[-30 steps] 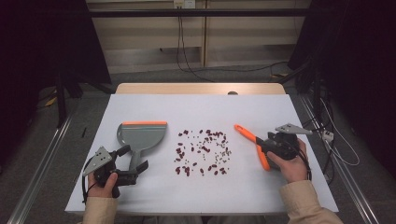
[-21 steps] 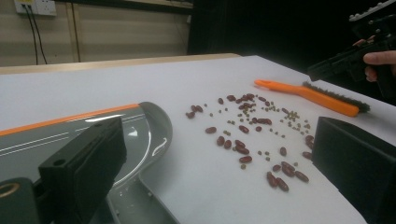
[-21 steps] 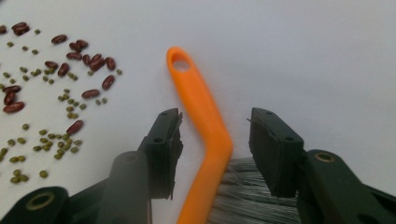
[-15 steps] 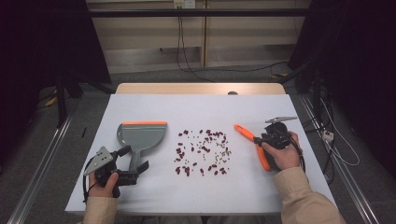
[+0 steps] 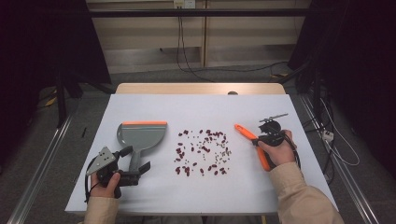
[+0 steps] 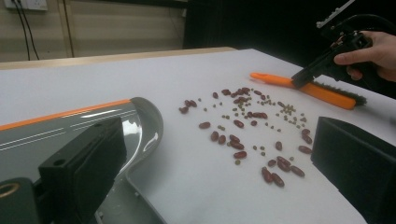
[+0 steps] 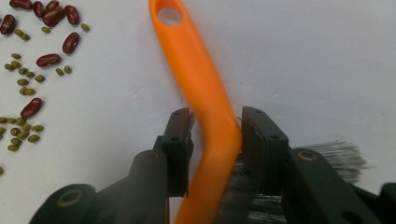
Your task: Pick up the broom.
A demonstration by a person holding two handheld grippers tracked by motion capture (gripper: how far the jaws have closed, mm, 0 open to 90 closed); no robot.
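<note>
An orange brush (image 5: 243,131) lies right of several scattered red and green beans (image 5: 203,151). My right gripper (image 5: 256,140) points down onto the brush; its jaws have just been closing. In the right gripper view the gripper (image 7: 215,121) has a pad on each side of the brush handle (image 7: 196,70), with bristles behind. A grey dustpan (image 5: 142,133) with an orange lip lies to the left. My left gripper (image 5: 134,160) stands open astride the dustpan's handle. The left gripper view shows the pan (image 6: 70,126), the beans (image 6: 247,126) and the right gripper (image 6: 303,79) on the brush (image 6: 271,78).
The white table sheet (image 5: 154,107) ends in a wooden strip (image 5: 201,87) at the back. Bare sheet lies in front of the beans and behind them. Cables (image 5: 327,135) trail on the floor to the right of the table.
My right gripper has shifted a little onto the brush and its jaws have narrowed about the orange handle. The left gripper and the dustpan have stayed where they were.
</note>
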